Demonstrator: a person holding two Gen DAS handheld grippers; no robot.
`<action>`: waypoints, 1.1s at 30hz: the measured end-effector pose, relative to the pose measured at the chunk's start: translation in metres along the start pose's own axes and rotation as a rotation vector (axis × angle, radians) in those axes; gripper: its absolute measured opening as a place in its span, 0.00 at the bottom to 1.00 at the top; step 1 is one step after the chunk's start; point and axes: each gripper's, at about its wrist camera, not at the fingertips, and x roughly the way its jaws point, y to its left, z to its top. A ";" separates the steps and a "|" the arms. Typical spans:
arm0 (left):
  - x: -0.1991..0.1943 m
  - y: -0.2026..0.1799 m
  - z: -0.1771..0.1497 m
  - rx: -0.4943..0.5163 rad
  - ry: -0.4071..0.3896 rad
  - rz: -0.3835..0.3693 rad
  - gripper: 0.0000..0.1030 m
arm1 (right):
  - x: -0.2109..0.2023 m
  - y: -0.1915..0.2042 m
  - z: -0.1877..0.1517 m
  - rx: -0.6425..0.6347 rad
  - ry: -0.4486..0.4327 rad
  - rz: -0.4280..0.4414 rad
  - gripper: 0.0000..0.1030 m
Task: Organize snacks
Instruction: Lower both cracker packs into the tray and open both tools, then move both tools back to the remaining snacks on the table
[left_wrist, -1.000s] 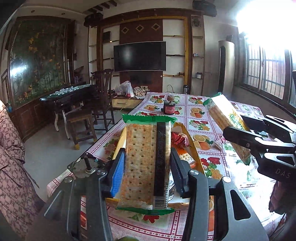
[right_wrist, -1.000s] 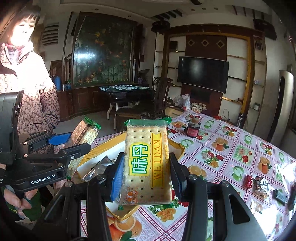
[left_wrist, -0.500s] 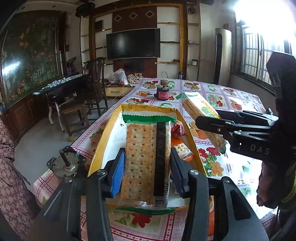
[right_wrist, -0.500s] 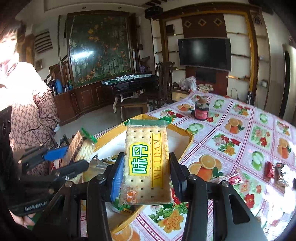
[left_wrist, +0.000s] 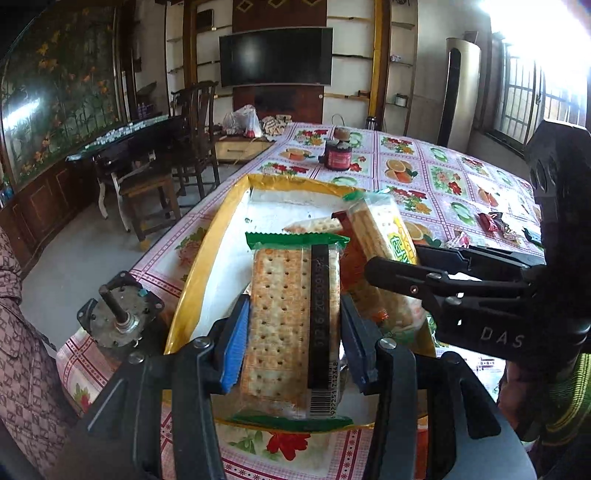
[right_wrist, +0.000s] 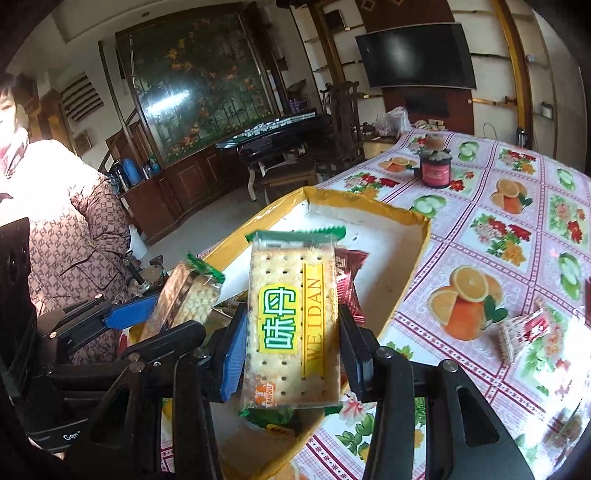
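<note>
Gripping a cracker pack (left_wrist: 293, 325) between its blue pad and black pad, the left gripper (left_wrist: 293, 328) holds it upright above the near end of the yellow box (left_wrist: 192, 280), back side facing the camera with the dark seam strip and barcode showing. Its jaws are partly closed, pressed on the pack's two long edges. The right gripper (right_wrist: 291, 332) clamps a second pack (right_wrist: 291, 321) the same way, jaws partly closed on its sides, the green-and-yellow label facing its own camera; this pack hangs over the box's near corner. In the left view the right gripper (left_wrist: 402, 258) reaches in from the right, and its pack (left_wrist: 380, 236) tilts over the box's right side, close beside the left one but not clearly touching it. In the right view the left gripper (right_wrist: 159, 317) comes in from the left with its pack (right_wrist: 188, 295) leaning, seen edge-on. The box sits on a table (right_wrist: 498, 229) covered with a fruit-and-flower cloth; its white floor is mostly bare at the far end. A red wrapper (right_wrist: 347, 280) lies inside it behind the second pack, along with other snacks too hidden to identify. More small wrapped snacks (left_wrist: 491, 221) lie loose on the cloth to the right of the box. A dark jar (right_wrist: 436, 168) stands farther up the table. A small motor (left_wrist: 118, 314) rests at the table's near left corner. A person in a patterned jacket (right_wrist: 70, 236) stands at the left.
</note>
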 end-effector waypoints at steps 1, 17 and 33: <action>0.003 0.002 0.001 -0.009 0.011 -0.001 0.47 | 0.003 -0.002 0.000 0.005 0.004 0.002 0.44; 0.003 0.006 0.006 -0.039 0.063 -0.015 0.70 | 0.020 -0.017 0.004 0.103 0.067 0.030 0.50; -0.039 -0.021 0.014 0.018 -0.010 -0.008 0.91 | -0.049 -0.038 -0.015 0.188 -0.036 -0.014 0.60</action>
